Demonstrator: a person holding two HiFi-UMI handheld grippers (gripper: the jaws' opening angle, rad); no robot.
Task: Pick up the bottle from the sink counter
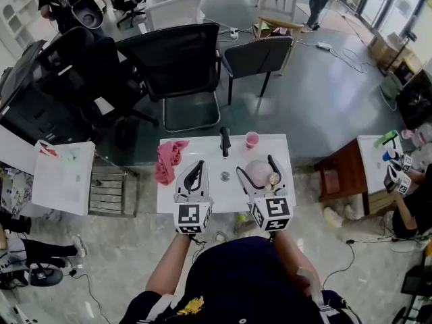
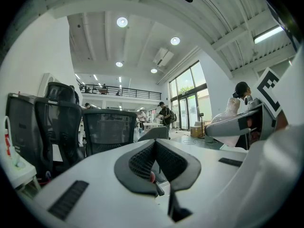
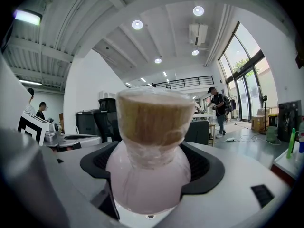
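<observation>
A pale pink round bottle point(image 1: 261, 173) with a cork-coloured top wrapped in clear film is held over the white sink counter point(image 1: 223, 196). My right gripper point(image 1: 260, 171) is shut on it. In the right gripper view the bottle point(image 3: 149, 141) fills the gap between the dark pads point(image 3: 204, 167), which press on its round body. My left gripper point(image 1: 195, 170) hovers to the bottle's left over the counter, shut with nothing in it. In the left gripper view its pads point(image 2: 142, 158) meet, and the bottle point(image 2: 229, 115) shows at the right.
On the counter lie a pink cloth point(image 1: 169, 159) at the left, a black faucet point(image 1: 225, 142), a pink cup point(image 1: 252, 139) and a small drain point(image 1: 225, 176). Office chairs point(image 1: 179, 66) stand behind it. A low white table point(image 1: 64, 176) is at left, a brown stand point(image 1: 337, 174) at right.
</observation>
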